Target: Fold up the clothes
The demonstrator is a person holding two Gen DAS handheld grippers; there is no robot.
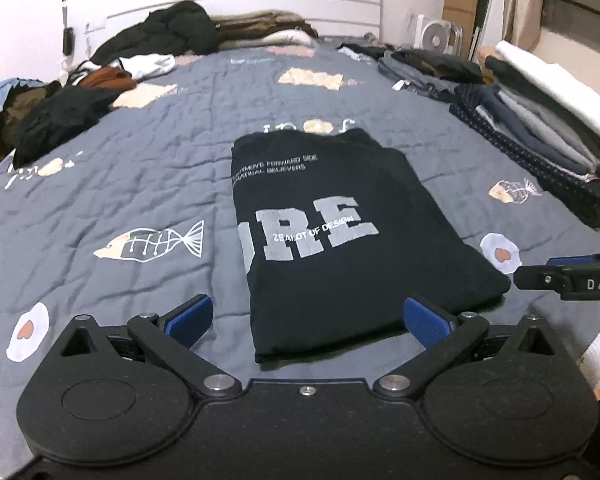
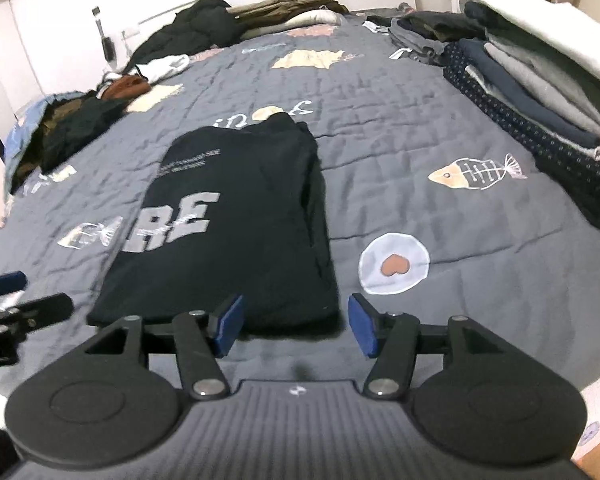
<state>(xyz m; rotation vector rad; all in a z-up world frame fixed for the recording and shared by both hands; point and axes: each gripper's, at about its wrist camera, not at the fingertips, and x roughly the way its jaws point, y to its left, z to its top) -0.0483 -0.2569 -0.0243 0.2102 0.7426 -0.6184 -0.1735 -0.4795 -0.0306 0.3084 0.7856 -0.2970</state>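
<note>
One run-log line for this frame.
left gripper: open, empty | right gripper: open, empty | black T-shirt: folded on bedspread | folded stack: right side

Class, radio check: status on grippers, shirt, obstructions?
Left gripper open, empty. Right gripper open, empty. Black shirt folded flat on quilt. Nothing blocking.

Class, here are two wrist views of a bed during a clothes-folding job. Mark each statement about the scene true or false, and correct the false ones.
1. The black T-shirt lies folded on the grey quilt. True.
2. The left gripper is clamped on the shirt. False: its jaws stand open and hold nothing.
3. A stack of folded clothes sits on the right side of the bed. True.
4. The right gripper is holding a sock. False: it is open and empty.
5. Unfolded clothes are heaped on the left side of the bed. True.
</note>
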